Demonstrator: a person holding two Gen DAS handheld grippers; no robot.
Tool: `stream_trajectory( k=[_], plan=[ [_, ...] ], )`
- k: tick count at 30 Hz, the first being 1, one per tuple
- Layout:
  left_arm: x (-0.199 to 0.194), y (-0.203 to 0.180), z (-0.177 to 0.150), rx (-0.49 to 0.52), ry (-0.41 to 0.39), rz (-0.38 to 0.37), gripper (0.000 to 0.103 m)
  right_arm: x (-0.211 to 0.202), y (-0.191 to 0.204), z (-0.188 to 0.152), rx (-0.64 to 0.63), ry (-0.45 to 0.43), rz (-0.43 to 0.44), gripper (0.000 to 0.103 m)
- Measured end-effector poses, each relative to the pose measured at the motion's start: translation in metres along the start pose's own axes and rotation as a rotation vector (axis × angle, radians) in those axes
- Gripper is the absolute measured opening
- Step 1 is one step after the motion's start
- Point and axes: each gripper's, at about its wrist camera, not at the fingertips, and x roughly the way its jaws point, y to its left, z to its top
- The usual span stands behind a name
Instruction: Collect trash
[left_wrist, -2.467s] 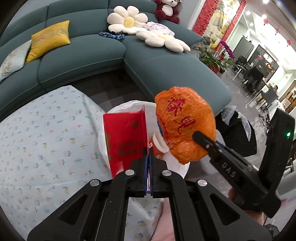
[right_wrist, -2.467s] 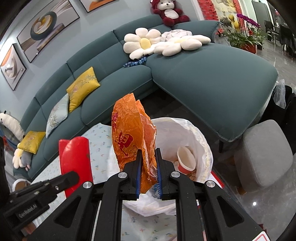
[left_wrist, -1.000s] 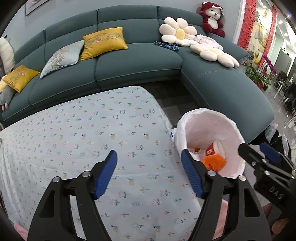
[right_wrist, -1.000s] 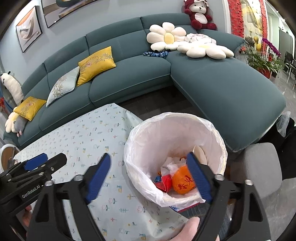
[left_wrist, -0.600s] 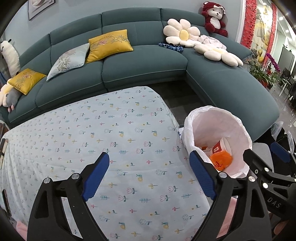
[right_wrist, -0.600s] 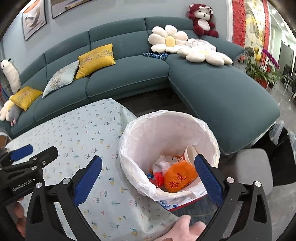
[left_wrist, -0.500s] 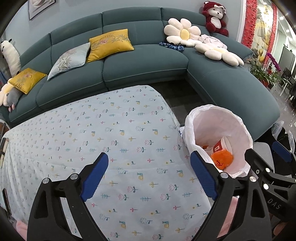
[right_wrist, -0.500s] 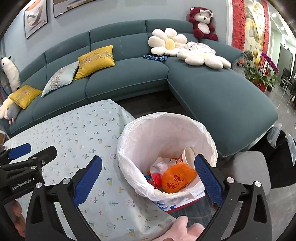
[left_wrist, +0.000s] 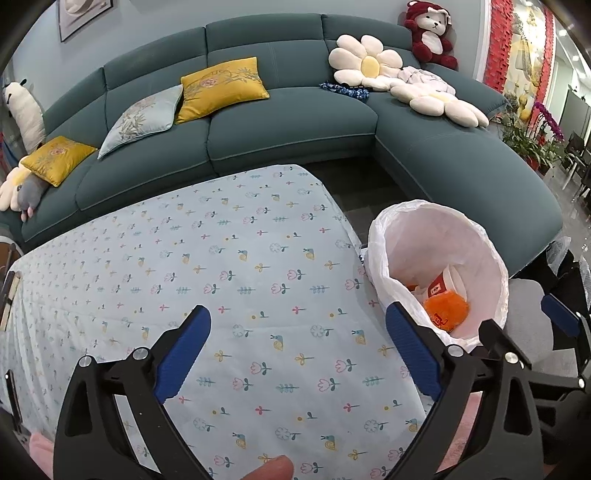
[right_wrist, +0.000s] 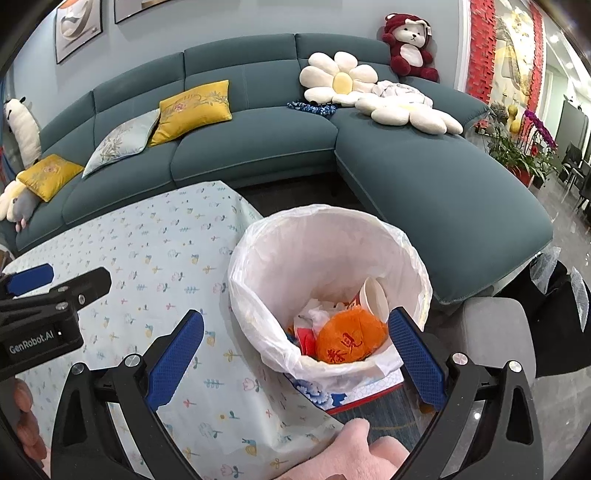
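Observation:
A bin lined with a white bag (right_wrist: 332, 236) stands at the table's right edge; it also shows in the left wrist view (left_wrist: 436, 229). Inside lie an orange crumpled wrapper (right_wrist: 351, 341), a paper cup (right_wrist: 375, 299), a red packet (right_wrist: 304, 338) and white scraps. The wrapper (left_wrist: 445, 310) and cup (left_wrist: 443, 286) show in the left wrist view too. My left gripper (left_wrist: 297, 350) is open and empty above the flowered tablecloth (left_wrist: 184, 266). My right gripper (right_wrist: 295, 354) is open and empty above the bin's near rim.
A teal corner sofa (left_wrist: 288, 125) with yellow cushions (left_wrist: 221, 86), flower pillows and a red plush bear curves behind the table. A grey stool (right_wrist: 495, 332) stands right of the bin. Potted plants (right_wrist: 517, 151) stand far right.
Both grippers let go of the red packet and orange wrapper, which now lie in the bin. Both then opened wide and pulled back and up from the bin.

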Motion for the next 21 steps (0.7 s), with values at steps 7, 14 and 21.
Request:
stream_trajectory(
  k=[7, 14, 21],
  plan=[
    [0.0007, -0.0037, -0.0048, 0.005, 0.002, 0.003, 0.092, 0.0032, -0.0022, -0.0088, 0.019, 0.013, -0.002, 0.096],
    [0.0023, -0.0062, -0.0062, 0.007, 0.003, 0.021, 0.092, 0.0029, -0.0027, -0.0099, 0.023, 0.009, 0.001, 0.096],
    [0.0011, -0.0083, -0.0071, 0.012, -0.002, 0.028, 0.092, 0.0025, -0.0040, -0.0095, 0.022, 0.010, 0.002, 0.096]
  ],
)
